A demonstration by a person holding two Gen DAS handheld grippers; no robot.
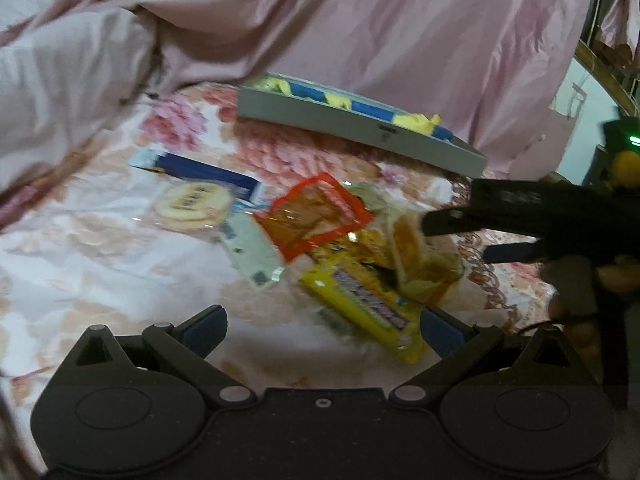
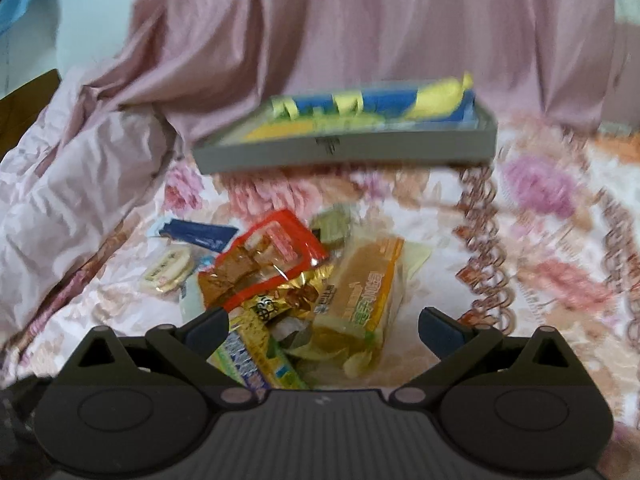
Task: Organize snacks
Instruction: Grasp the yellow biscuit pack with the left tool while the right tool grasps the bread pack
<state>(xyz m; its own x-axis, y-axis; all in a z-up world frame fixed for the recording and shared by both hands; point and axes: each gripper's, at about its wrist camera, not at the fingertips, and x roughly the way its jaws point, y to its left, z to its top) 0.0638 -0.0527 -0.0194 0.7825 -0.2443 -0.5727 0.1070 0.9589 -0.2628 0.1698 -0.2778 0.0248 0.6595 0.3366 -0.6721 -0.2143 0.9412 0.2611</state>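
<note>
A: Snacks (image 2: 296, 292) lie in a loose heap on the floral bedspread (image 2: 552, 240), right ahead of the right gripper (image 2: 322, 330), whose jaws stand wide with nothing between them.

B: Which packets sit closest to that one?

A: A yellow bar (image 2: 260, 364) passes under its left finger, and a wrapped bread packet (image 2: 364, 296) lies between the two fingers, just forward of them. Beyond those come a gold wrapper (image 2: 288, 300) and a red-edged pouch (image 2: 272, 260) stacked on it.

B: And the left gripper (image 1: 322, 330)?

A: Also wide apart and empty. The yellow bar (image 1: 364, 308) lies just ahead of it, reaching towards its right finger. The red-edged pouch (image 1: 316, 216) is further forward, and a white strip packet (image 1: 252, 252) sits to the left of the pouch.

B: Anything further out?

A: A round biscuit pack (image 1: 192, 204) and a dark blue packet (image 1: 200, 170) lie ahead and to the left, apart from the heap. Beyond everything stands a grey tray (image 1: 348, 128), already holding blue and yellow packets (image 1: 336, 100), backed by pink draped cloth (image 1: 420, 32).

B: Can one gripper see the other?

A: From the left wrist, the right gripper (image 1: 452, 236) reaches in from the right, its fingers spread above the bread packet (image 1: 420, 264); whether they touch it cannot be told.
</note>
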